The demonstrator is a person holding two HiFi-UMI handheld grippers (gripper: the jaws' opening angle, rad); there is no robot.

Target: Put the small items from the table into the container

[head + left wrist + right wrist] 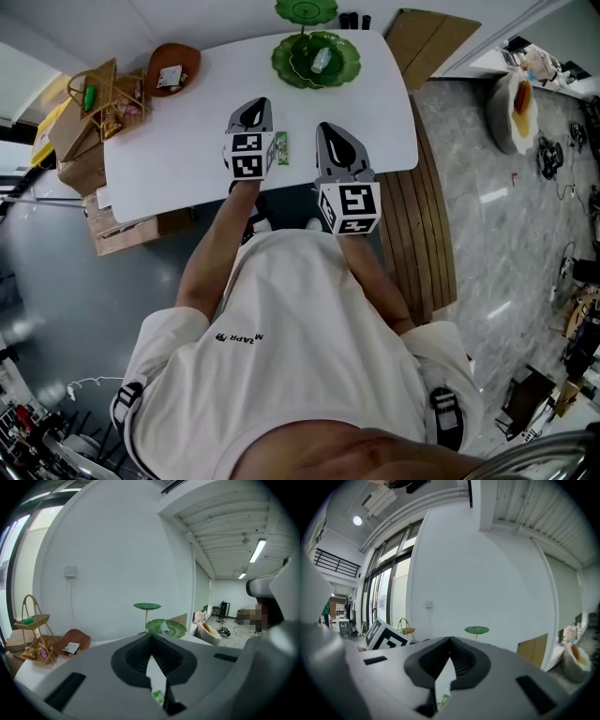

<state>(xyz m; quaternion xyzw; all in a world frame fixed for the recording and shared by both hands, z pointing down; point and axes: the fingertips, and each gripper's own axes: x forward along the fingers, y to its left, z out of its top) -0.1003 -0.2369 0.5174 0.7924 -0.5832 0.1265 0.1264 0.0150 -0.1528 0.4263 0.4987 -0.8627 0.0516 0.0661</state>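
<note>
Fingers: left gripper (251,108) and right gripper (327,131) both have their jaws together, on nothing.
Item: small green paper sachet (281,148) lies flat on the white table (169,159), between them.
Container: green leaf-shaped dish (284,61), farther along the table.
Technique: open one pair, straddle the sachet's narrow sides, pinch low.

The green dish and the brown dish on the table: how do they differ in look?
The green dish is round with a wavy rim; the brown dish is leaf-shaped. The green dish carries a stem with a smaller upper tier; the brown dish has one level. Both are shallow dishes at the far side of the white table.
</note>
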